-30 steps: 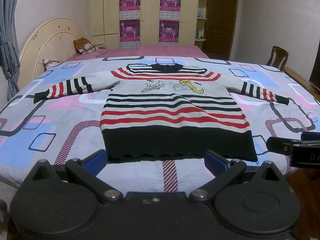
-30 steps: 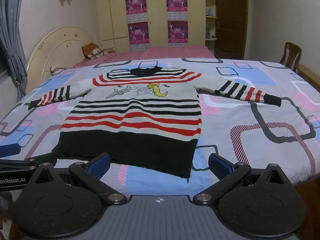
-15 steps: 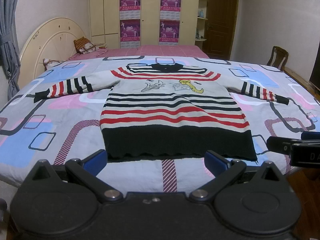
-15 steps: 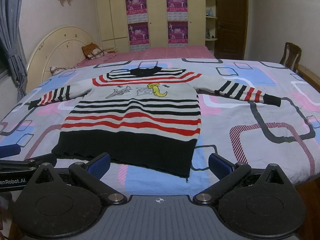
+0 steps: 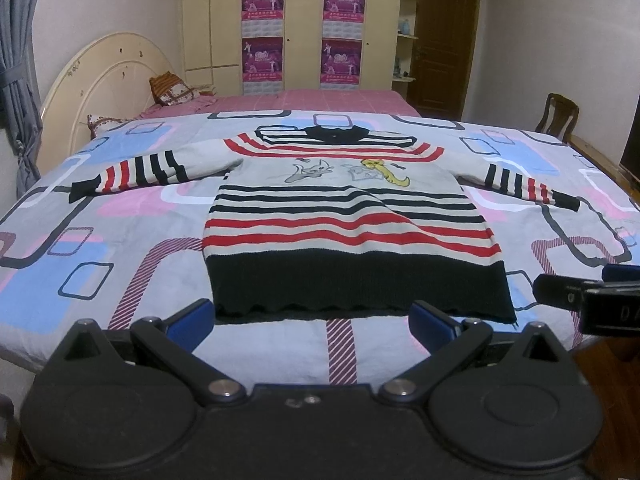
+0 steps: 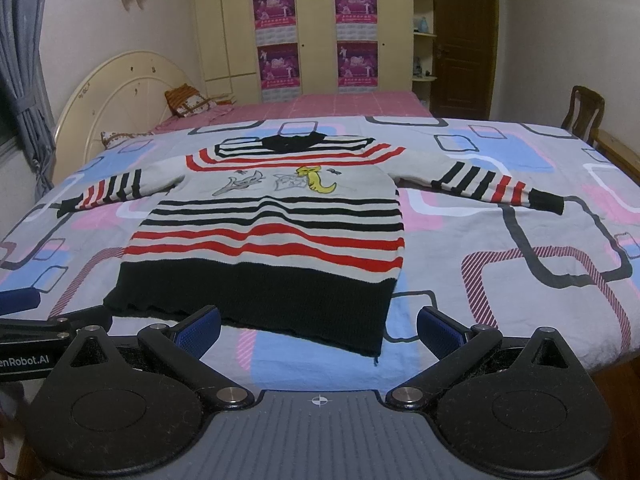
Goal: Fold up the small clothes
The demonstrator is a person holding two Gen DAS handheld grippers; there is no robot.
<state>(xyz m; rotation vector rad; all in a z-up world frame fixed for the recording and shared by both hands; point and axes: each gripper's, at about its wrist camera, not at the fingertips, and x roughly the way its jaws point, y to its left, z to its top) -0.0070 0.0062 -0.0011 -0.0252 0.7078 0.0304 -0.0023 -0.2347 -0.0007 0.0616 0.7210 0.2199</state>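
Observation:
A small striped sweater (image 5: 344,216) lies flat, face up, on the bed, sleeves spread out to both sides, black hem toward me; it also shows in the right wrist view (image 6: 276,232). My left gripper (image 5: 312,318) is open and empty, just short of the hem's middle. My right gripper (image 6: 318,330) is open and empty, near the hem's right corner. Each gripper shows at the edge of the other's view: the right one (image 5: 584,300), the left one (image 6: 52,320).
The bed has a patterned quilt (image 5: 120,240) and a cream headboard (image 5: 100,80) at far left with pillows (image 5: 172,88). A wooden chair (image 6: 584,112) stands at the right. Wardrobe and door stand behind the bed. The bed's front edge is just below the grippers.

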